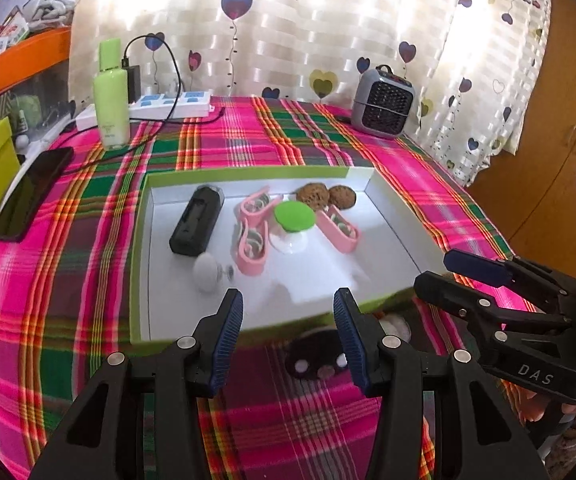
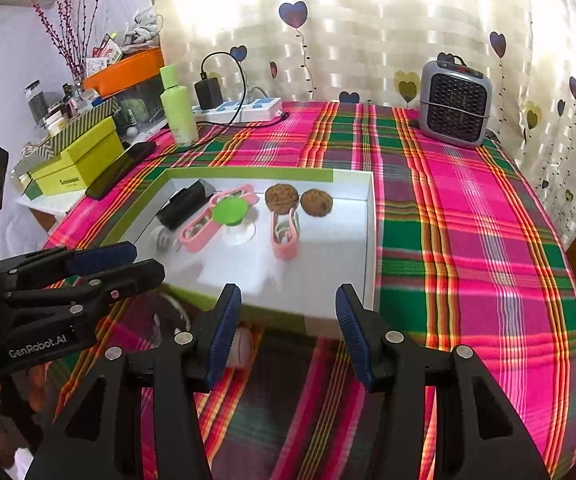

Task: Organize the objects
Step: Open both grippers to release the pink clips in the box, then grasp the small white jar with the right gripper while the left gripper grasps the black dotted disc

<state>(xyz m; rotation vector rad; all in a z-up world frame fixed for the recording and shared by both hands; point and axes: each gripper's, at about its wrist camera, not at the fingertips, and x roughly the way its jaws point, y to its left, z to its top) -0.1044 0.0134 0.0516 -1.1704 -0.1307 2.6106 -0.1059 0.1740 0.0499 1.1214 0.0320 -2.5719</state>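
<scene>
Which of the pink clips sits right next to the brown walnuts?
The pink clip right of the green-topped suction cup, just below the walnuts. The other two lie left, towards the black case.

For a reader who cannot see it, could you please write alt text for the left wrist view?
A shallow white box on a plaid tablecloth holds three pink clips, two walnuts, a black case and a green-topped suction cup. The left gripper is open and empty in front; the right gripper enters from the right.
</scene>
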